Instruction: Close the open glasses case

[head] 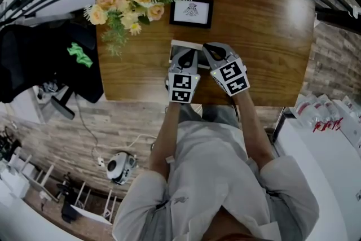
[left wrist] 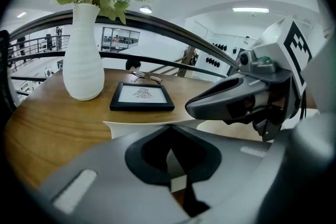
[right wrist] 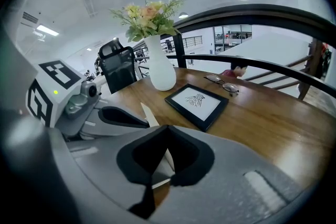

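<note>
White hard glasses case [head: 180, 44], open on brown wooden tabletop [head: 271, 36]: likely light, stiff, slick; best pushed at lid edge. Left tool [head: 188, 53], right tool [head: 210, 49]: jaws together.

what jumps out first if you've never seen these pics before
The left gripper and right gripper, each carrying a black-and-white marker cube, sit side by side over the white glasses case at the near edge of the wooden table. Behind them a black picture frame lies mid-table, and a white vase of flowers fills the far left corner.
</note>
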A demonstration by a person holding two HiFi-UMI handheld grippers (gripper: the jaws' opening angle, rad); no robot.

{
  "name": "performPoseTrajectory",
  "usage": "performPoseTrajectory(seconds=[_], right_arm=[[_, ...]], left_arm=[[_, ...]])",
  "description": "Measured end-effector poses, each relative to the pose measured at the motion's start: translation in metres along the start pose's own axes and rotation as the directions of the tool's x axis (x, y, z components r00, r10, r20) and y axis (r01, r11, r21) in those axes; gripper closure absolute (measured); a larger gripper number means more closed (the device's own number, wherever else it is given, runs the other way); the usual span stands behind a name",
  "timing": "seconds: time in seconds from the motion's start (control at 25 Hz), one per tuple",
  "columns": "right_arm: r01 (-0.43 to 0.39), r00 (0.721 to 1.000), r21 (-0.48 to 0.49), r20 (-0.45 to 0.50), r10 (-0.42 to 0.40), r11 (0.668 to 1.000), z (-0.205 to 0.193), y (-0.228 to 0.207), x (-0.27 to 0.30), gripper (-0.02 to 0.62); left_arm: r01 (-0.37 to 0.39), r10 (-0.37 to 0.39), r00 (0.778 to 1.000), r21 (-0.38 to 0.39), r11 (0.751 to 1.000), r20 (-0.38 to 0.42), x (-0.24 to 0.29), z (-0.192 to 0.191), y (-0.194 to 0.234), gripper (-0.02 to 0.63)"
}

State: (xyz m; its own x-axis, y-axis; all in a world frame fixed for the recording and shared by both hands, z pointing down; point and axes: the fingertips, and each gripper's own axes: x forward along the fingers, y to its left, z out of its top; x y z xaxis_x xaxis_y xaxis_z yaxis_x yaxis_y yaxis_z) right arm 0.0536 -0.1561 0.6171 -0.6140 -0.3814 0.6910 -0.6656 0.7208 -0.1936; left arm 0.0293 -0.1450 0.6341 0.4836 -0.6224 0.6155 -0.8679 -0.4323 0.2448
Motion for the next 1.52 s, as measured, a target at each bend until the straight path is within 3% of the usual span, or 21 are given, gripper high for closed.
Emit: performPoseTrajectory(seconds=[1.52], right_arm=[[0.035, 0.999, 0.056, -0.04, -0.032, 0.998, -0.047, 0.043, -0.006, 0.592]], left_arm=[[0.068, -0.065, 0.996, 0.037, 0.997, -0.066, -0.031, -0.051, -0.011, 0.587]])
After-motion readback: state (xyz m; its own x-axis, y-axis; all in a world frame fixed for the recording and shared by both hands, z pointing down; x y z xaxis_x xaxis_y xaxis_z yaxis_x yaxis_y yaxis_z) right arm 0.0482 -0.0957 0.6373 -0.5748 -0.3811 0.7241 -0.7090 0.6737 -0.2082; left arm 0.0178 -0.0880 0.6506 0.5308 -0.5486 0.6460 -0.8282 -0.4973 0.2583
